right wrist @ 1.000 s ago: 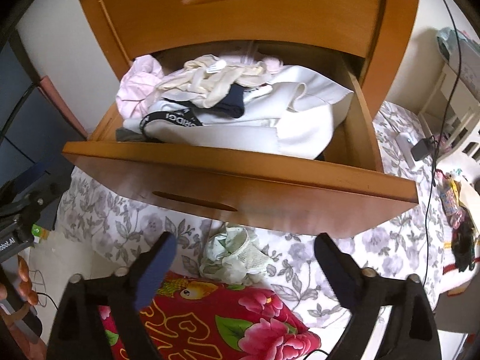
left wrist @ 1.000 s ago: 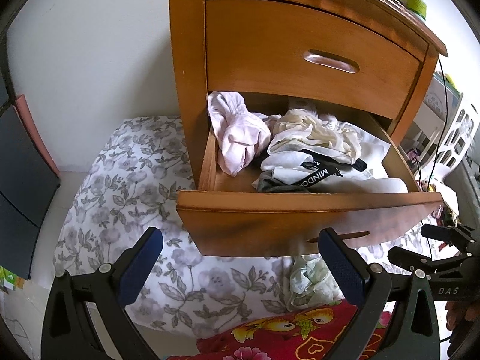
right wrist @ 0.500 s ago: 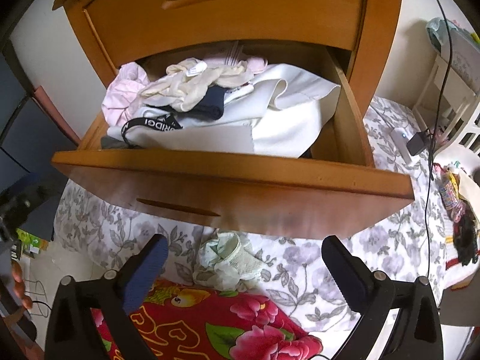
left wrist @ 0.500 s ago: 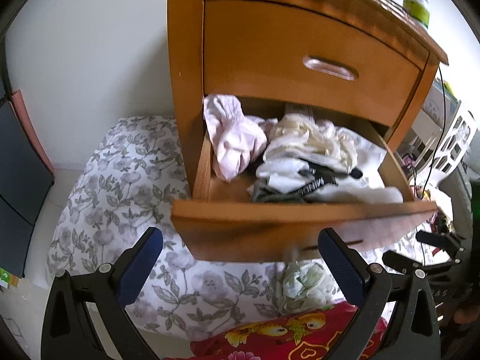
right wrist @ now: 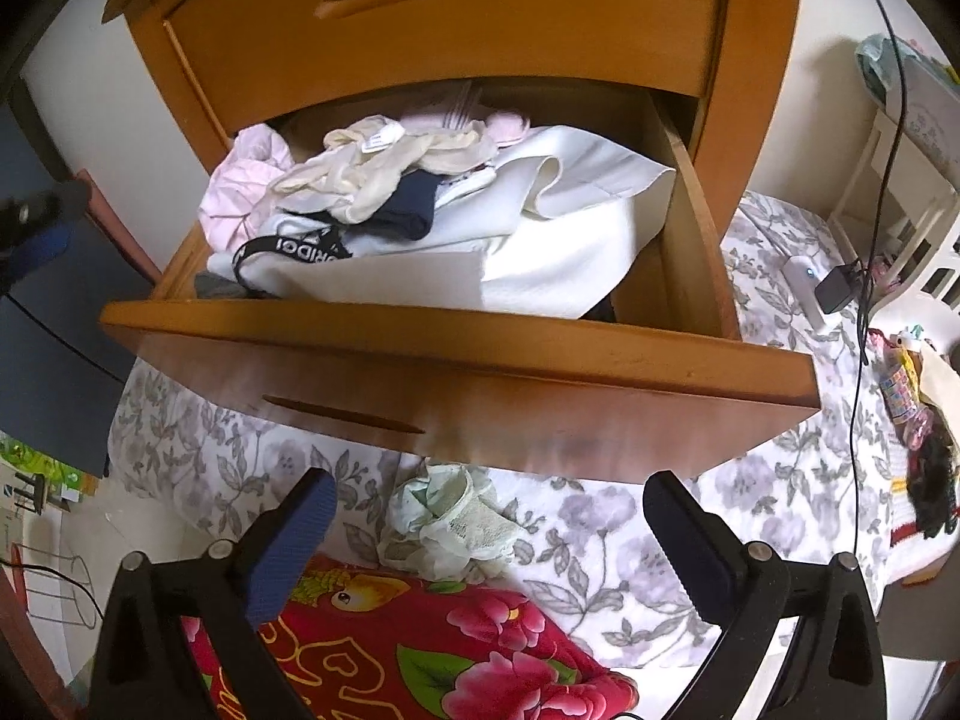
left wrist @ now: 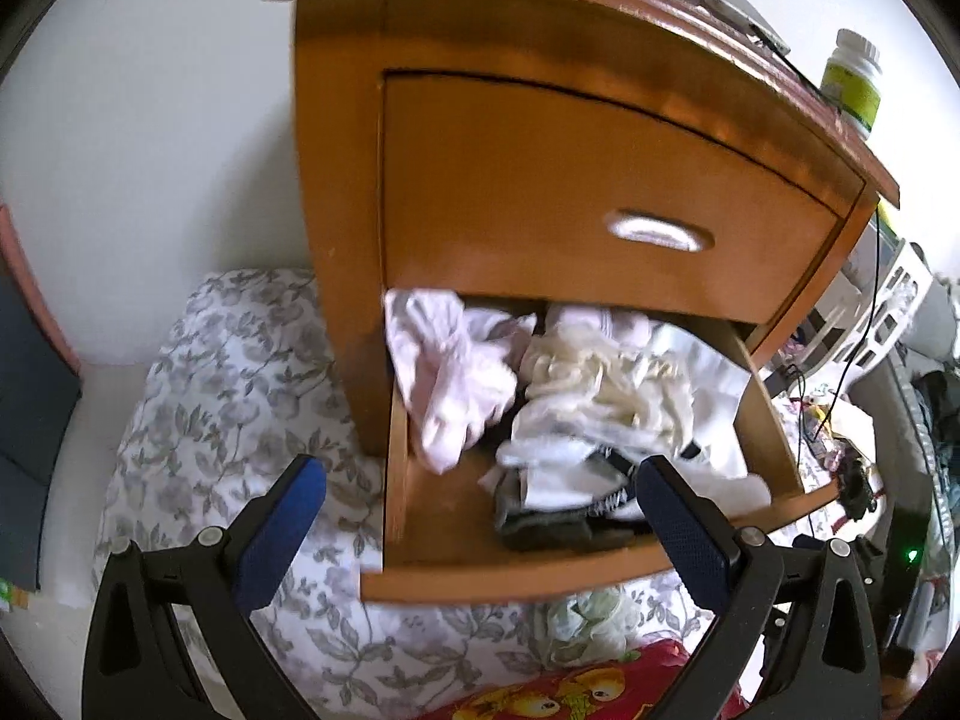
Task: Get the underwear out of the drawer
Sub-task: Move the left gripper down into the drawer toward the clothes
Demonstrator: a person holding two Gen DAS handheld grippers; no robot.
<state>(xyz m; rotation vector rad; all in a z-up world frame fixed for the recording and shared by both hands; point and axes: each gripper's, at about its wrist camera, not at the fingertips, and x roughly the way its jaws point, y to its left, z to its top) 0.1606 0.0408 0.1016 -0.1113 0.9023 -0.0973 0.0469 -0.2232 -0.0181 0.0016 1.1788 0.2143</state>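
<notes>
Underwear (right wrist: 372,177) and other clothes fill the pulled-out lower drawer (right wrist: 456,354) of a wooden nightstand (left wrist: 540,180). We see a cream crumpled piece on top of the pile toward the drawer's back, a pink garment (left wrist: 447,384) at its back left corner, a black waistband w/ white lettering (right wrist: 282,249) near the front left, and a big white folded cloth (right wrist: 540,252) covering the right half up to the front edge. The upper drawer (left wrist: 600,204) is shut, w/ a metal handle. A green-labelled bottle (left wrist: 852,84) stands at the right edge of the nightstand top.

Our left gripper (left wrist: 480,516) has its jaws spread wide, holding nothing; it hovers over the drawer's front left area, its right pad in front of the dark clothes there. Our right gripper (right wrist: 486,540) is likewise released and empty, below the drawer front, over the bedding.

Under the drawer lies a white sheet w/ grey flower print (right wrist: 600,540). On it, just below the drawer front, sits a pale green lacy piece (right wrist: 450,516), touching a red floral blanket (right wrist: 420,648) at the near edge. To the right: a white charger and black plug (right wrist: 840,291) w/ cables on the sheet, and a white rack (right wrist: 900,180) by the wall. Walls are plain white; a dark panel (left wrist: 30,420) stands far left.
</notes>
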